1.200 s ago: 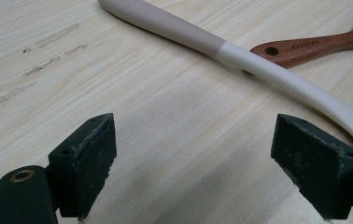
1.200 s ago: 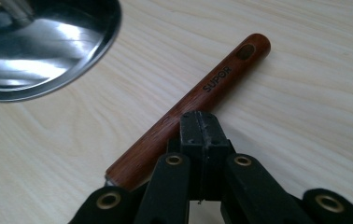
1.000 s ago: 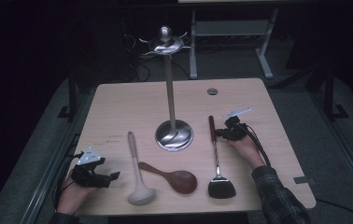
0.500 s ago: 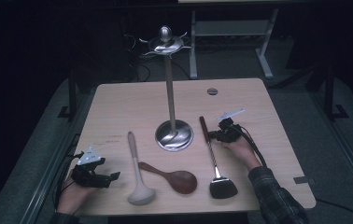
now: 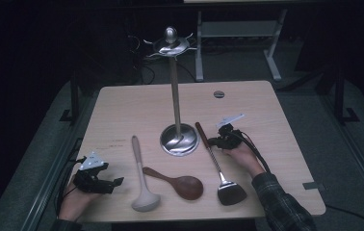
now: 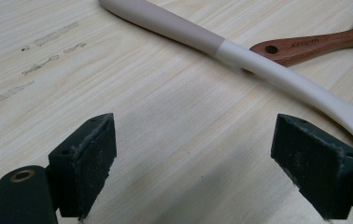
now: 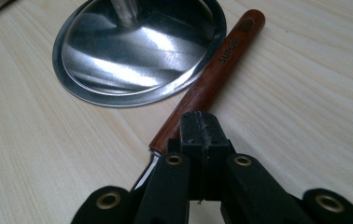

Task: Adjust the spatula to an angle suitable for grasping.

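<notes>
A spatula [image 5: 214, 159] with a reddish wooden handle [image 7: 212, 74] and a dark head lies on the table right of a metal utensil stand [image 5: 178, 139]. My right gripper [image 5: 211, 142] is shut, with nothing between its jaws, and its tip [image 7: 201, 130] sits against the handle's lower end. The handle's far end lies beside the stand's shiny base [image 7: 137, 51]. My left gripper [image 5: 115, 183] rests open at the front left, its jaws [image 6: 207, 158] wide over bare wood. A white ladle [image 5: 139, 168] and a brown wooden spoon [image 5: 180, 183] lie between the two hands.
The stand's tall pole ends in a hooked top [image 5: 170, 43] with nothing hanging from it. In the left gripper view the ladle's handle [image 6: 240, 51] crosses over the spoon's handle [image 6: 314, 42]. A small round grommet [image 5: 219, 94] sits near the table's [image 5: 122, 110] far edge.
My right gripper has shifted left, and the spatula's handle end has swung left toward the stand's base. The left gripper has stayed still.
</notes>
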The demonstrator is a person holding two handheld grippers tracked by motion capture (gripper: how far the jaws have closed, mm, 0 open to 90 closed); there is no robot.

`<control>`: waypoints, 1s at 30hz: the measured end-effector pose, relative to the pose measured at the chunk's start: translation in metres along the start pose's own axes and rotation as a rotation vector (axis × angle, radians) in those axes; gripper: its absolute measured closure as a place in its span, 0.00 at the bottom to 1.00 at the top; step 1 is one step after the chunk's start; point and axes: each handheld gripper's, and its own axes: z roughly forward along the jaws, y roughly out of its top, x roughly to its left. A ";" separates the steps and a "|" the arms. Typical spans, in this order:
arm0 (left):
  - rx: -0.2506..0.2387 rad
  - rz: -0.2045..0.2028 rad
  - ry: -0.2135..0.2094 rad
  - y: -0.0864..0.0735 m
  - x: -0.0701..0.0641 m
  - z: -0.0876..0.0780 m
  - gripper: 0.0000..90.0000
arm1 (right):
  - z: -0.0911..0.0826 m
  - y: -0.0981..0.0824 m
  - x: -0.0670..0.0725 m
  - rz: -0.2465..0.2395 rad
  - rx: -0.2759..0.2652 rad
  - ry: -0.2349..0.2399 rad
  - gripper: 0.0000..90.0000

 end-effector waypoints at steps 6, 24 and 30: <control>0.002 0.000 0.000 0.000 0.000 0.000 0.15 | -0.008 0.000 0.002 -0.004 -0.018 -0.001 1.00; 0.008 0.000 0.002 -0.001 -0.001 0.000 0.15 | -0.045 -0.053 0.072 -0.083 0.089 0.061 1.00; 0.009 -0.003 0.003 -0.002 0.000 0.000 0.15 | -0.046 -0.055 0.069 -0.065 0.095 0.063 1.00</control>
